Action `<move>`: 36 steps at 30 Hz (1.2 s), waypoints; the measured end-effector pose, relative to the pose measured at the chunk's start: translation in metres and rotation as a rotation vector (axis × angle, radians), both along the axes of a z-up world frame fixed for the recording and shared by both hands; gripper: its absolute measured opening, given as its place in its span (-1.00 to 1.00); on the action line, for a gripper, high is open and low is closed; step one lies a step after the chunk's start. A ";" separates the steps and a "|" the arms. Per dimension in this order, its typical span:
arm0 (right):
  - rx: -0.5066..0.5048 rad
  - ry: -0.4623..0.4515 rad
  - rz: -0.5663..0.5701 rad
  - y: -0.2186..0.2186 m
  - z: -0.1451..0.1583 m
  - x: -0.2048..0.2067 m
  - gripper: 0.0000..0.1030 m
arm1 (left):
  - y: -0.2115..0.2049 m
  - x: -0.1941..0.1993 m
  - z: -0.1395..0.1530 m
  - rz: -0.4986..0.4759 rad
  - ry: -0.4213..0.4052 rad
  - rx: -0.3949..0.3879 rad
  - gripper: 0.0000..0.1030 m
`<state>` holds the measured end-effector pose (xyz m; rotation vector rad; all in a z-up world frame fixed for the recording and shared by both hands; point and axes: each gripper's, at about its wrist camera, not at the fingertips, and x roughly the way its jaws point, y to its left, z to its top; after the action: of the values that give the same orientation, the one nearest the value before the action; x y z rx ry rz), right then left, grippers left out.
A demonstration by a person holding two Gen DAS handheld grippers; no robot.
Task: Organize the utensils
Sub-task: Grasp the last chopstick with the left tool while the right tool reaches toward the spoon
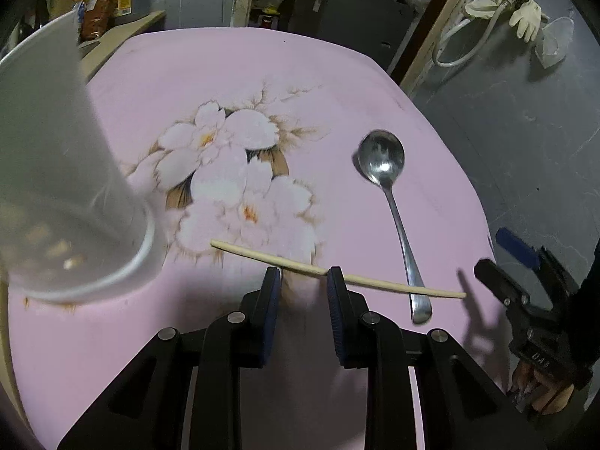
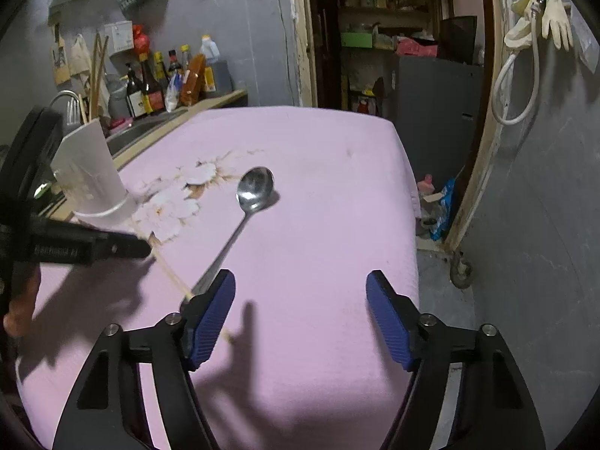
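Note:
A pale wooden chopstick [image 1: 375, 283] lies crosswise on the pink flowered tablecloth [image 1: 262, 75]. My left gripper [image 1: 303, 273] hangs just over its middle with a narrow gap between the jaws. The stick passes under both fingertips and the pads do not press on it. A steel spoon [image 1: 380, 157] lies to the right, its handle crossing the chopstick's end. A translucent white cup [image 1: 56, 187] stands at the left. In the right wrist view the cup [image 2: 93, 180] holds a fork and chopsticks. My right gripper [image 2: 300, 292] is open over bare cloth, its left finger above the spoon [image 2: 255, 187] handle's end.
A counter with a sink and sauce bottles [image 2: 157, 82] runs behind the table's left side. The table's right edge [image 2: 408, 206] drops to a grey floor with a doorway and shelves beyond. A hose and rubber gloves [image 2: 540, 18] hang on the right wall.

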<state>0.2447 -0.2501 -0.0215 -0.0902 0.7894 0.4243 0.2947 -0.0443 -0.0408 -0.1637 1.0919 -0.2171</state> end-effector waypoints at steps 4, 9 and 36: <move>-0.007 0.036 -0.001 -0.001 -0.007 0.008 0.03 | -0.001 0.006 0.001 0.002 0.007 -0.014 -0.58; -0.024 0.037 0.032 0.003 -0.008 0.012 -0.03 | 0.001 0.007 0.002 -0.004 0.007 -0.019 -0.58; 0.043 0.125 0.060 0.023 -0.007 -0.013 -0.48 | -0.024 0.018 -0.003 -0.001 -0.034 0.081 -0.68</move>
<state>0.2317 -0.2268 -0.0286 -0.0479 0.9014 0.5070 0.3129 -0.0684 -0.0436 -0.0866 1.0652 -0.1751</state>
